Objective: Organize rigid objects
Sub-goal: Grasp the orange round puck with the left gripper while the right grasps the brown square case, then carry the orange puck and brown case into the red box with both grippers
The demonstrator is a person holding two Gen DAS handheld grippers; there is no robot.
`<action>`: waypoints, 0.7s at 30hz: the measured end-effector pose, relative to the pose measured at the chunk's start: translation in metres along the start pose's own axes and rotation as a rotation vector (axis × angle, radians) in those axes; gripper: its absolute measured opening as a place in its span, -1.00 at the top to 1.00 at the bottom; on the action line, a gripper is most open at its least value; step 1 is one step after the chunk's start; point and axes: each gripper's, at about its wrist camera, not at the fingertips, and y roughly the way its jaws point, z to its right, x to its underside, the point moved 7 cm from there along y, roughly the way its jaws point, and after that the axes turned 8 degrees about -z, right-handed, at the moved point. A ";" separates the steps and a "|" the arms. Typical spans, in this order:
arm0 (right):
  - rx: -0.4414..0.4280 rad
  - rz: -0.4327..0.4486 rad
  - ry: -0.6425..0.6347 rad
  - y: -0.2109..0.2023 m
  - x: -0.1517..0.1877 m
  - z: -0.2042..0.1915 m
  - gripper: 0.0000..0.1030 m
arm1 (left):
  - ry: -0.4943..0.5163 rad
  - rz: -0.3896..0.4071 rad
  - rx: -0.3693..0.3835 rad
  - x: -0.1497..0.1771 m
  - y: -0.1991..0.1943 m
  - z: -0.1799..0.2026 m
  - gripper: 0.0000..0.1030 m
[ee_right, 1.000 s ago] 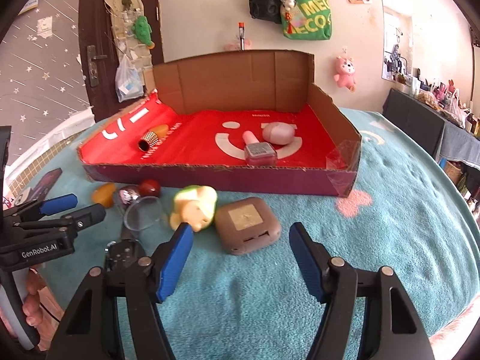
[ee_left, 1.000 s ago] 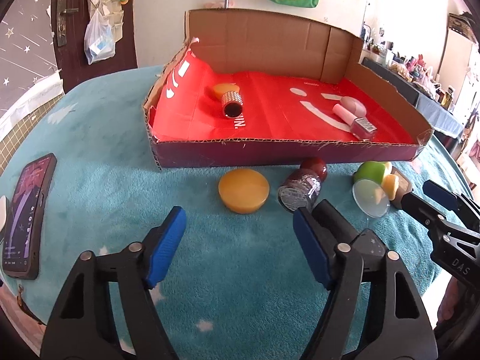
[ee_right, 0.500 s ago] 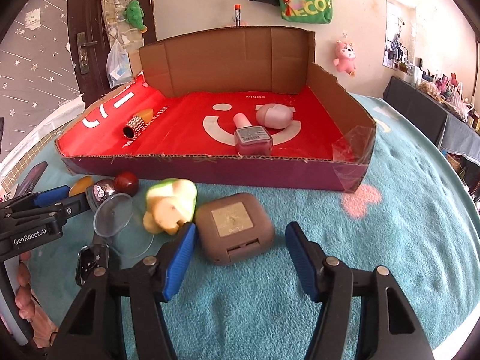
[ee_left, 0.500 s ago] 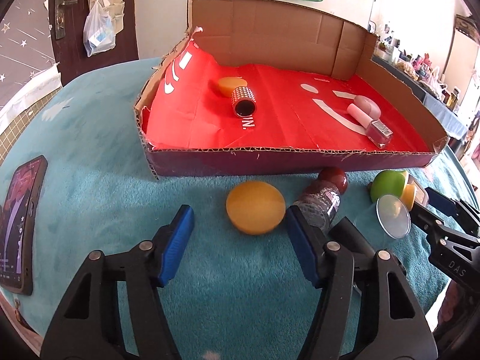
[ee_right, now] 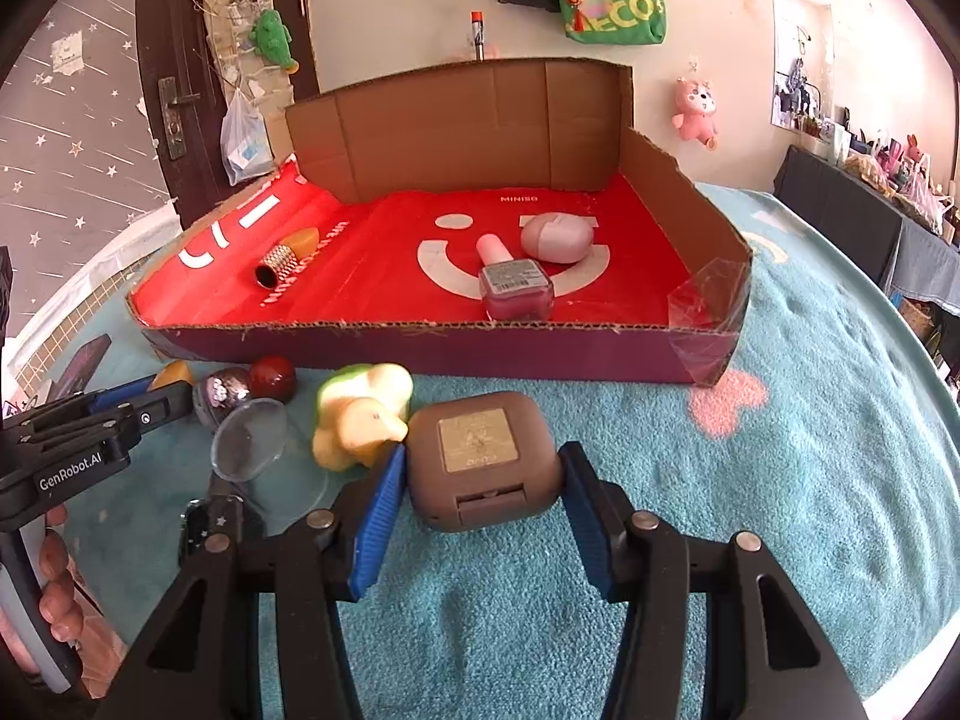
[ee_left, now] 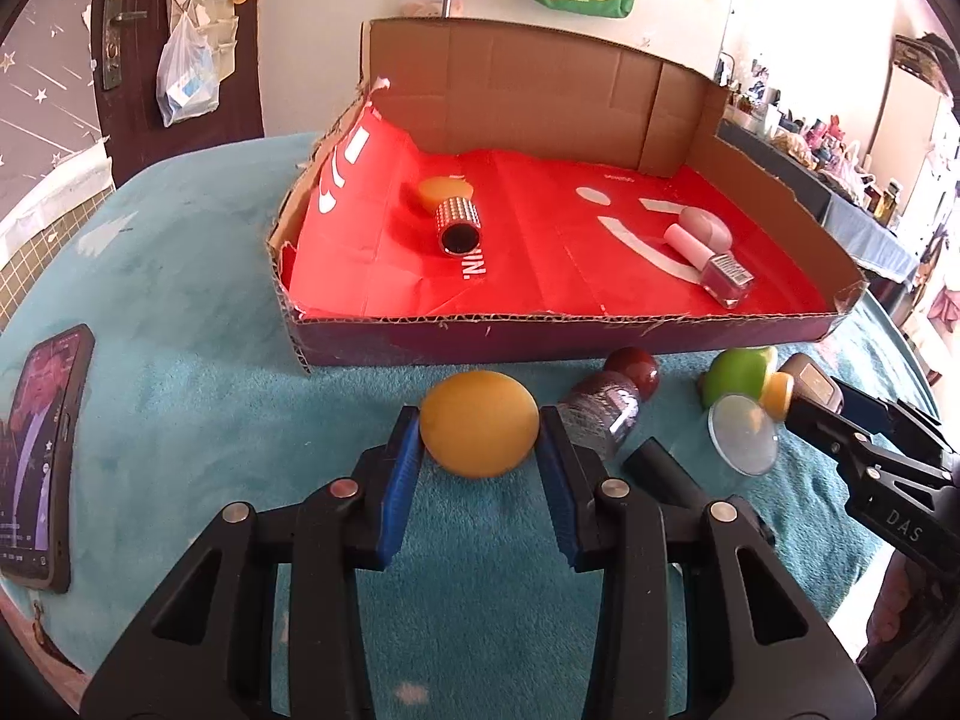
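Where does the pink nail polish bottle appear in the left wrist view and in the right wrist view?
Left wrist view: pink nail polish bottle lies at the right, inside the cardboard box.
Right wrist view: it lies at the centre, near the front wall.
Shared landmark: the white smile printed on the red liner.

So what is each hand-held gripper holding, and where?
Left hand-held gripper: orange disc, by its rim. Right hand-held gripper: brown case, by its sides.
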 end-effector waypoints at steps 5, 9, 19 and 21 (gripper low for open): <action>-0.012 0.047 -0.002 -0.018 -0.005 -0.004 -0.06 | 0.010 0.020 0.018 -0.001 -0.011 0.007 0.30; -0.028 0.075 -0.012 -0.029 -0.009 -0.010 -0.06 | 0.021 0.037 0.032 -0.001 -0.020 0.013 0.30; -0.048 0.087 -0.018 -0.035 -0.011 -0.015 -0.06 | 0.036 0.063 0.046 -0.005 -0.031 0.019 0.30; -0.051 0.089 -0.018 -0.035 -0.012 -0.015 -0.06 | 0.038 0.065 0.048 -0.005 -0.031 0.019 0.30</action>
